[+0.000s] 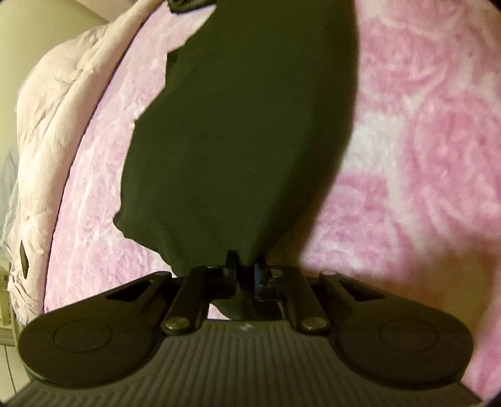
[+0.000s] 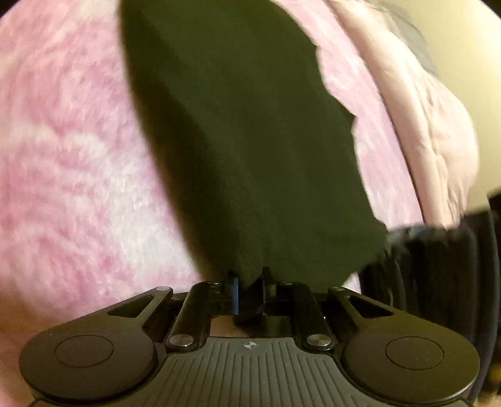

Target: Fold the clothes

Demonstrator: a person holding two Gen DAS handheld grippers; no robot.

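Observation:
A black garment (image 1: 231,141) hangs over a pink fuzzy blanket (image 1: 422,125). My left gripper (image 1: 245,266) is shut on the garment's near edge, with cloth bunched between the fingers. In the right wrist view the same black garment (image 2: 250,150) stretches away from my right gripper (image 2: 250,280), which is shut on another part of its edge. The pink blanket (image 2: 62,156) lies beneath it. The garment's far end runs out of both views at the top.
A pale pink quilt (image 1: 53,131) is bunched along the blanket's left side, and it shows on the right in the right wrist view (image 2: 432,131). A cream wall (image 1: 37,28) stands behind it. A dark ribbed object (image 2: 438,266) sits at the right edge.

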